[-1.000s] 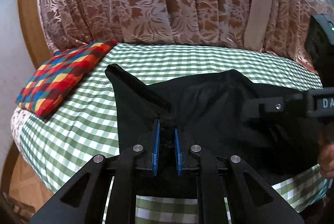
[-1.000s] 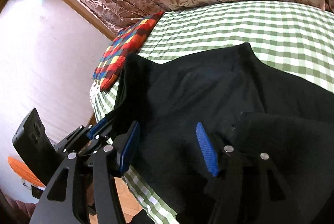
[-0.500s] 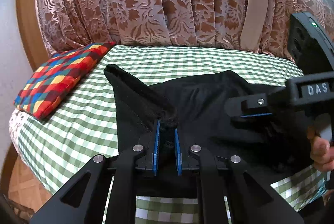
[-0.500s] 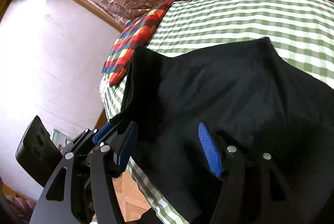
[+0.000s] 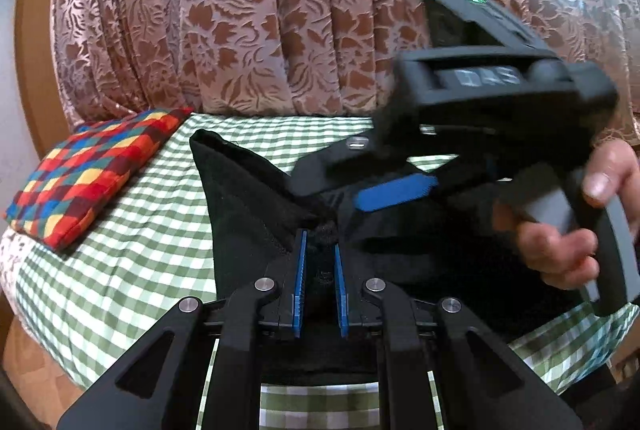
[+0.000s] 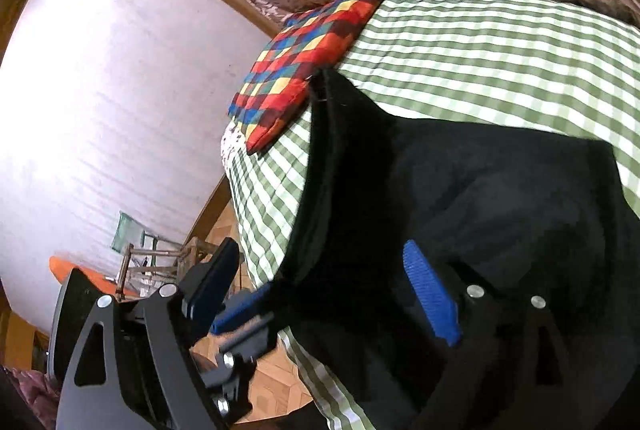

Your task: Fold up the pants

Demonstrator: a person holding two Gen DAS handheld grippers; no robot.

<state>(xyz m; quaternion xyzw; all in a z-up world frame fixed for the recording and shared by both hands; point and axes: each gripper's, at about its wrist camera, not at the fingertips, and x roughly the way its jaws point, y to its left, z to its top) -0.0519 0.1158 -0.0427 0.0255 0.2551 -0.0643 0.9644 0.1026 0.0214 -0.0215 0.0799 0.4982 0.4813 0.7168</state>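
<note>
Black pants (image 5: 248, 213) lie bunched on the green checked bed (image 5: 120, 262); they also fill the right wrist view (image 6: 480, 197). My left gripper (image 5: 319, 242) is shut on a raised fold of the pants near the bed's front edge. My right gripper (image 6: 316, 278) is open, its blue pads wide apart above the pants, close over the left gripper. In the left wrist view the right gripper (image 5: 384, 185) shows side-on, held by a hand (image 5: 560, 242), just above and behind the pinched fold.
A multicoloured checked pillow (image 5: 96, 173) lies at the bed's left end. Brown floral curtains (image 5: 240, 9) hang behind the bed. A white wall (image 6: 100, 89), wooden floor and an orange object (image 6: 64, 270) are off the bed's left side.
My right gripper has swung left and up, from the pants' right part to just above the left gripper. My left gripper has kept its hold and lifted the fold slightly.
</note>
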